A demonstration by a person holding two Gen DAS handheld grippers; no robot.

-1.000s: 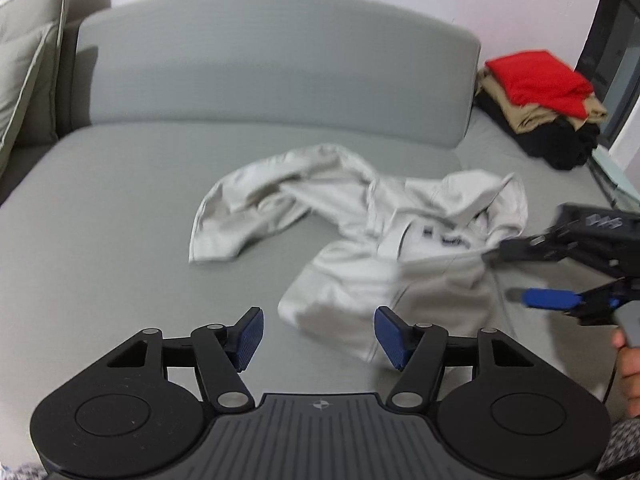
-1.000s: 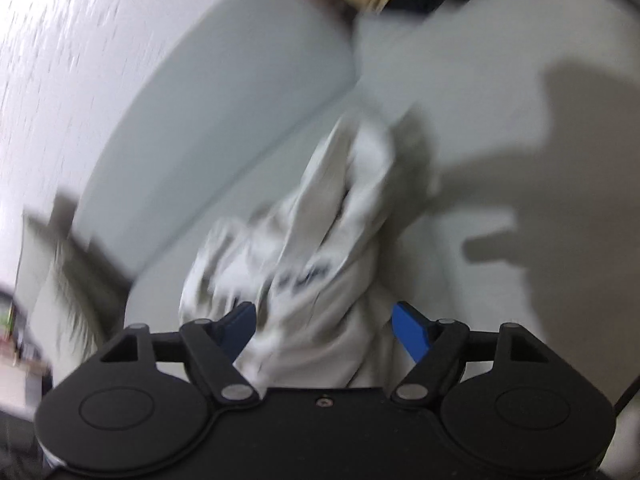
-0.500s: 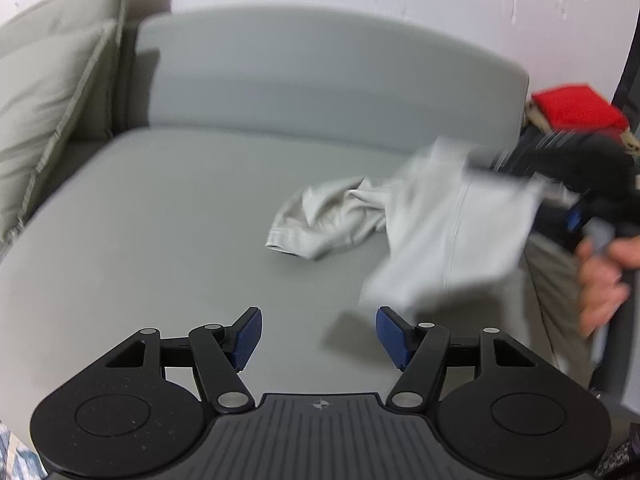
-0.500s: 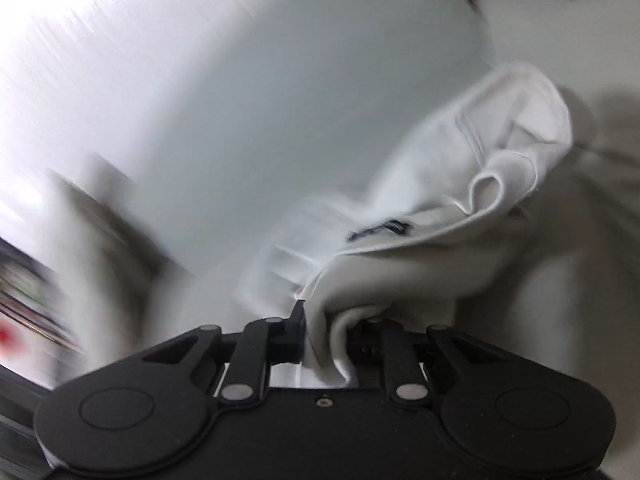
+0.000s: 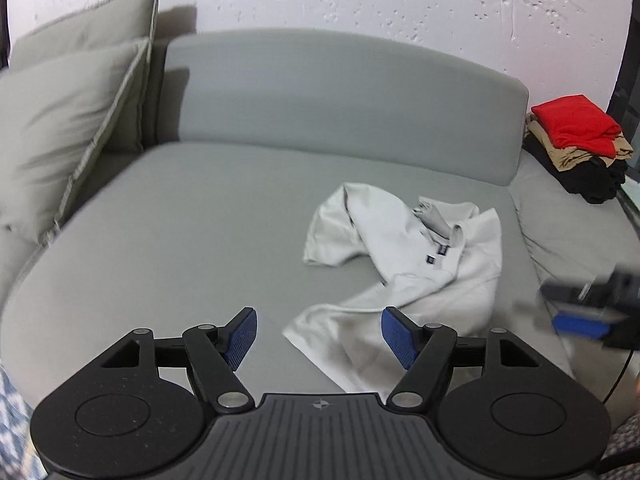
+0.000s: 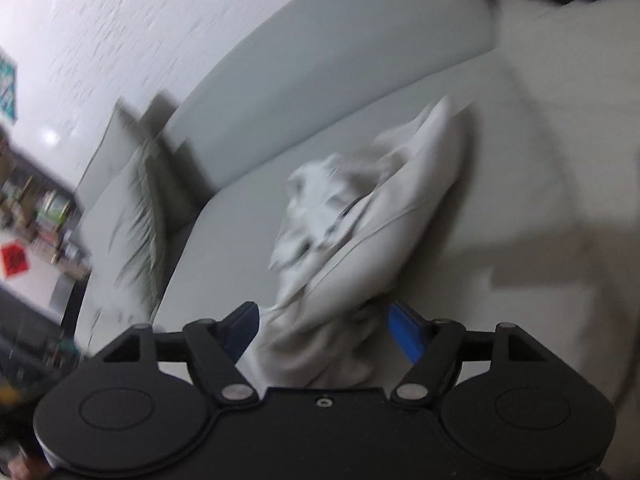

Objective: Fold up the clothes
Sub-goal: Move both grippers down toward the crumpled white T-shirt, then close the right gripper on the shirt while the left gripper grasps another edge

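Observation:
A crumpled white polo shirt [image 5: 404, 264] lies on the grey sofa seat [image 5: 192, 232], collar and dark label facing up. My left gripper [image 5: 318, 336] is open and empty, hovering over the shirt's near hem corner. My right gripper [image 6: 324, 330] is open, with the shirt's [image 6: 360, 224] near edge lying between its jaws. The right gripper also shows blurred at the right edge of the left wrist view [image 5: 592, 316], beside the shirt.
A stack of folded clothes [image 5: 576, 144], red on top over tan and black, sits at the sofa's far right. Two grey-green cushions [image 5: 68, 128] lean at the left end. The sofa backrest [image 5: 344, 92] stands behind the shirt against a white wall.
The right gripper had shut on the shirt and lifted it; now it is open and the shirt lies back on the seat, shifted and rearranged. The left gripper stayed open.

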